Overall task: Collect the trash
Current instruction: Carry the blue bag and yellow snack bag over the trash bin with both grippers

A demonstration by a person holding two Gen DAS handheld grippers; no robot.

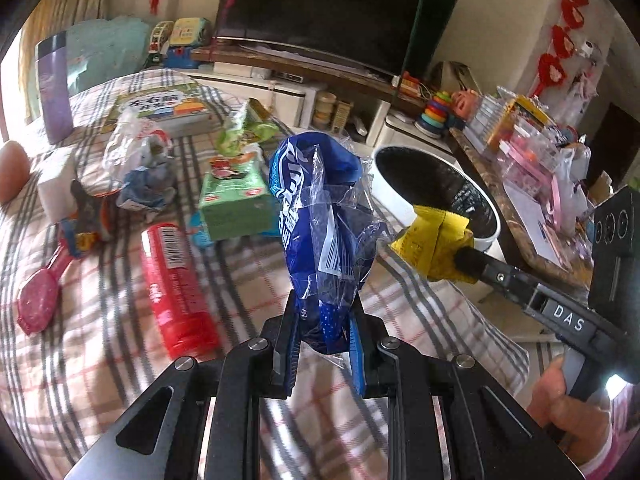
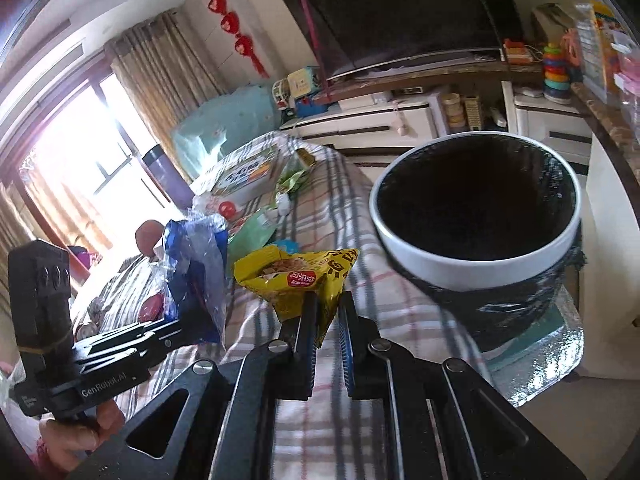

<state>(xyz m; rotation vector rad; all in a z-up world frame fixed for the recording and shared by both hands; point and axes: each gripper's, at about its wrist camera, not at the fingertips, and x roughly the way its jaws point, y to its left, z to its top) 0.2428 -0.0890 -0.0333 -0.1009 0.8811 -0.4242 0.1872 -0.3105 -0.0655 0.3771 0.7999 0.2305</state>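
Observation:
My left gripper is shut on a crumpled blue plastic wrapper, held up above the plaid cloth. My right gripper is shut on a yellow snack wrapper. In the left wrist view that yellow wrapper hangs at the near rim of the white trash bin, which has a black liner. In the right wrist view the bin stands just right of the wrapper, its mouth open. The left gripper with the blue wrapper is to the left, in a person's hand.
On the plaid cloth lie a red tube, a green carton, crumpled clear wrappers, a green packet, a pink brush, a book and a purple bottle. A cluttered side table stands right of the bin.

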